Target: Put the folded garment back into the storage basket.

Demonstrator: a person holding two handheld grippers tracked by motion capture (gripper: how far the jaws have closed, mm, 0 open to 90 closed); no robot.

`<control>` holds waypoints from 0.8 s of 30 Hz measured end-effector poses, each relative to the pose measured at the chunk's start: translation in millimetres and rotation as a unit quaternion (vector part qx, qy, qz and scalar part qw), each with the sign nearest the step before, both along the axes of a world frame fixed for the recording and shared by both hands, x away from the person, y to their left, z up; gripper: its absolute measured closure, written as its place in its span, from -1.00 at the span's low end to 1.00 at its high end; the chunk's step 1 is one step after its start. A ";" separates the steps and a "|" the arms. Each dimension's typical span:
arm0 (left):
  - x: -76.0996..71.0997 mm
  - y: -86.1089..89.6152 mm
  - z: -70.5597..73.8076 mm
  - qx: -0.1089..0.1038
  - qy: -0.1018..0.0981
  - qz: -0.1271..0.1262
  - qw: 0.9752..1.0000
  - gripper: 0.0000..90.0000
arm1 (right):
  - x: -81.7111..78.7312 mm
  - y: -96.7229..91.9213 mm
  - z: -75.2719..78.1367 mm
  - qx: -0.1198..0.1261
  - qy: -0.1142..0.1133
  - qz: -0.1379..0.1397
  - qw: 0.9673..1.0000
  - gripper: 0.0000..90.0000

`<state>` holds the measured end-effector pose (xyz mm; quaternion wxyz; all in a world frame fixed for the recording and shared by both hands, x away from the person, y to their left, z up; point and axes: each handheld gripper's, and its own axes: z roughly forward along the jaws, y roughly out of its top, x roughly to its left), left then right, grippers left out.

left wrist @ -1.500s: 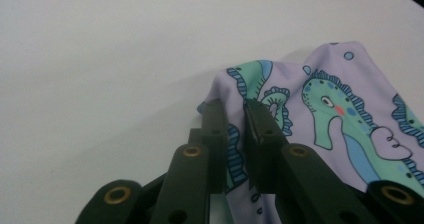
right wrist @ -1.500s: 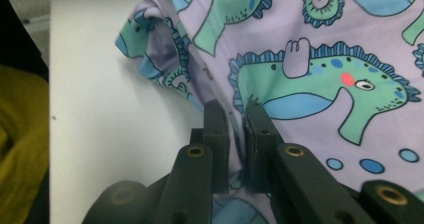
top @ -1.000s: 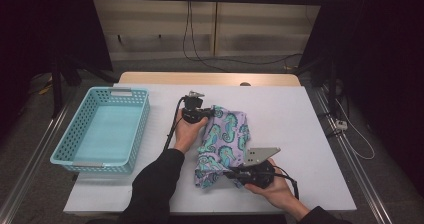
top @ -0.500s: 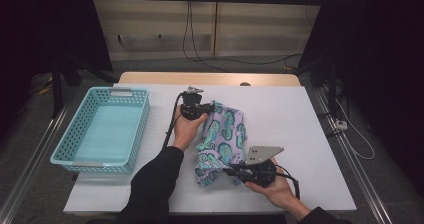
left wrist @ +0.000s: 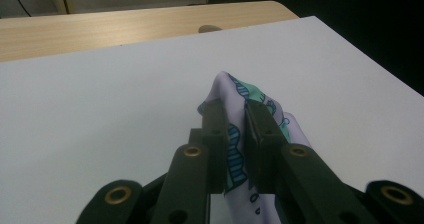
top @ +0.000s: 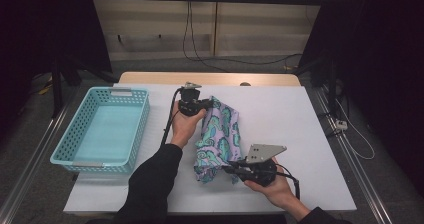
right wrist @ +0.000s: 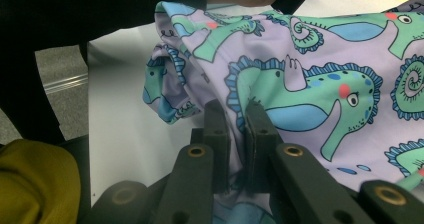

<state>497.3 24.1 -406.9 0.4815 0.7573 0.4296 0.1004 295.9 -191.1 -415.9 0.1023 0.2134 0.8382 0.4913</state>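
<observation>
Lifted slightly, the left claw (top: 206,104) and right claw (top: 226,167) each pinch the seahorse cloth (top: 220,134).

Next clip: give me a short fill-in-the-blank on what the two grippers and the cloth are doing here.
1. The left gripper is shut on the ____ corner of the patterned cloth.
2. The right gripper pinches the same ____.
3. The print on the cloth shows ____.
4. The turquoise basket stands to the ____ of the cloth in the high view.

Missing words: far; cloth; seahorses; left
</observation>
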 end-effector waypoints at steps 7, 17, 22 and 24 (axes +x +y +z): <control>0.0 3.5 9.2 0.001 -0.004 0.001 1.000 0.79 | -0.1 2.1 6.0 0.006 -0.006 0.000 1.000 0.85; 1.2 8.7 18.4 0.003 -0.010 0.003 1.000 0.79 | 1.3 7.0 12.9 0.013 -0.013 0.002 1.000 0.85; 1.3 12.3 23.3 0.004 -0.013 0.006 1.000 0.79 | 2.2 9.3 16.4 0.017 -0.017 0.003 1.000 0.85; 1.3 14.2 26.0 0.004 -0.014 0.007 1.000 0.79 | 2.7 10.4 18.2 0.019 -0.019 0.004 1.000 0.85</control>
